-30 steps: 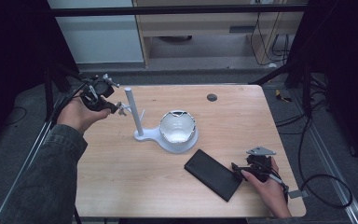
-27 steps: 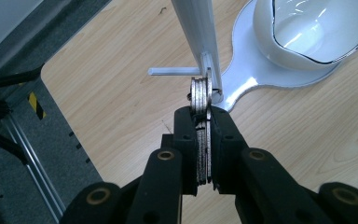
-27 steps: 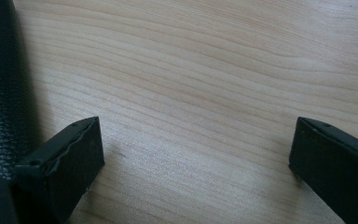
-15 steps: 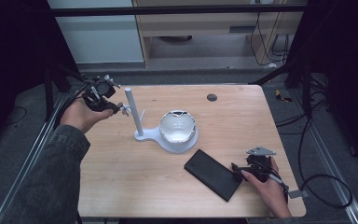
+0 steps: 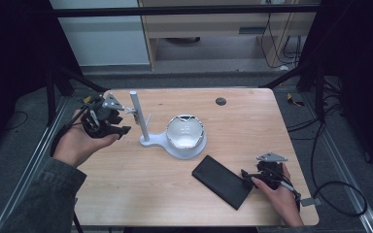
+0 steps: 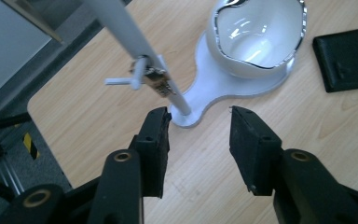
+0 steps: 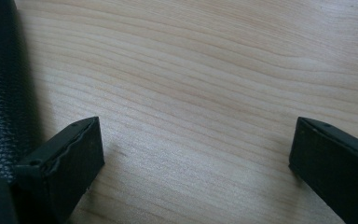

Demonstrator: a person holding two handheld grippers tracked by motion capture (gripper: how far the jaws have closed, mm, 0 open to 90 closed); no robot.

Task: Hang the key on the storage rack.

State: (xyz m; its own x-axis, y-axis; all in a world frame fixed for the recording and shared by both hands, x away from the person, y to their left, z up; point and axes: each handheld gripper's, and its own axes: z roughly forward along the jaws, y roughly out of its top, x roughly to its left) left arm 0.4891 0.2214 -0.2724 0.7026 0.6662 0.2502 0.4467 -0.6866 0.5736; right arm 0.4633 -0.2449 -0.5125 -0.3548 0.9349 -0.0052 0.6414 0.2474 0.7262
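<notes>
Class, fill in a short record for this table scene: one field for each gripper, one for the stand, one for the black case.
left gripper: jaws have just been opening, nothing between them, facing the stand's post
right gripper: open over bare wood, beside the black case
stand: white, upright post with a small metal piece on its peg, mirrored bowl on its base
black case: flat on the table

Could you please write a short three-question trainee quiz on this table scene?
1. True or false: the left tongs are clamped on the white post.
2. What hangs from the post's side peg?
3. The black case lies nearest: A the left tongs, B the right tongs, C the dark round disc.

Key: 1 false, the jaws have just been opening, with nothing between them; 2 a small brass padlock; 3 B.
</notes>
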